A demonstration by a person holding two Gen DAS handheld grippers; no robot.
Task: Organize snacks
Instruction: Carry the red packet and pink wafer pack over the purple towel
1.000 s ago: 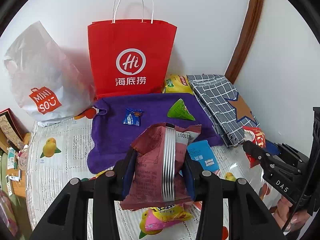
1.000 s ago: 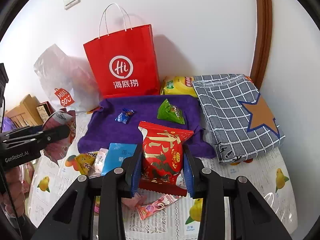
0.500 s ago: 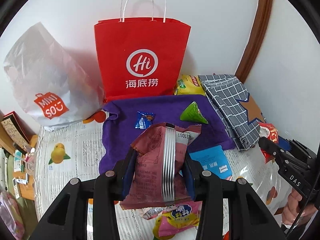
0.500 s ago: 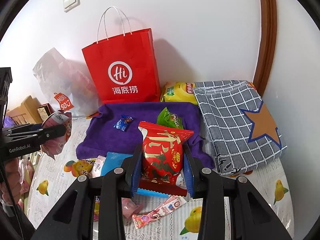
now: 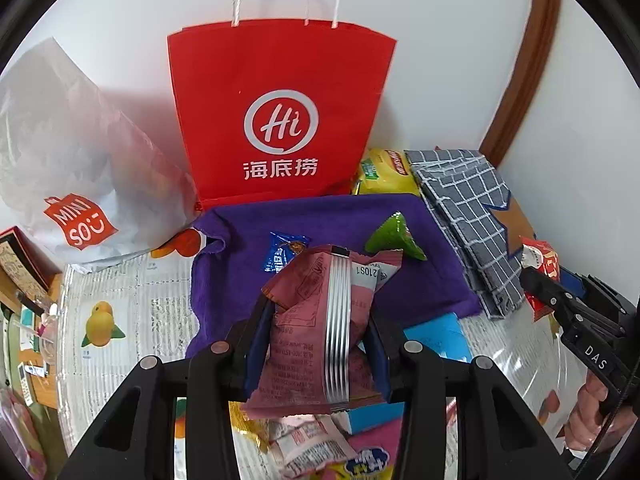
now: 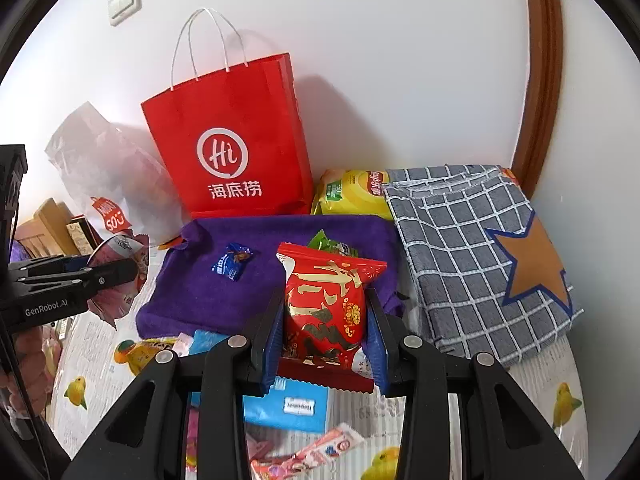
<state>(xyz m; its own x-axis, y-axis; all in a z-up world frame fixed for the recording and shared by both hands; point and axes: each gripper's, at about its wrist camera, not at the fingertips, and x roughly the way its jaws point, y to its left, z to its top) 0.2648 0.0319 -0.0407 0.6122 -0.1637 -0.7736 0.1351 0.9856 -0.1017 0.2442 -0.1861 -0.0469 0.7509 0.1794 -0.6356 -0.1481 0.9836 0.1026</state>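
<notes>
White wall backed the surface [image 6: 560, 432], which was covered in a fruit-printed cloth, and a purple towel [image 5: 424, 280] lay spread near its middle as the landmark for everything else. Directly behind the towel stood a red paper bag [image 5: 280, 120] with white handles; to the bag's left slumped a white plastic shopping bag [image 5: 72, 160], and behind the towel's right corner sat a yellow chip bag [image 6: 352, 192]. Just right of the towel lay a folded grey checked cloth [image 6: 460, 240] with an orange star. On the towel rested a small blue candy packet [image 6: 232, 264] and a green triangular packet [image 5: 394, 236] — apart from each other. The left tool [image 5: 320, 354] was pinched on a maroon snack packet [image 5: 320, 320], held above the towel's front edge. The right tool [image 6: 324, 344] was clamped on a red snack packet [image 6: 324, 304] with gold lettering, likewise held over the towel's front edge. In front of the towel lay a blue packet [image 6: 288, 404] and more loose snacks — pink and yellow wrappers [image 5: 320, 452] among them.
</notes>
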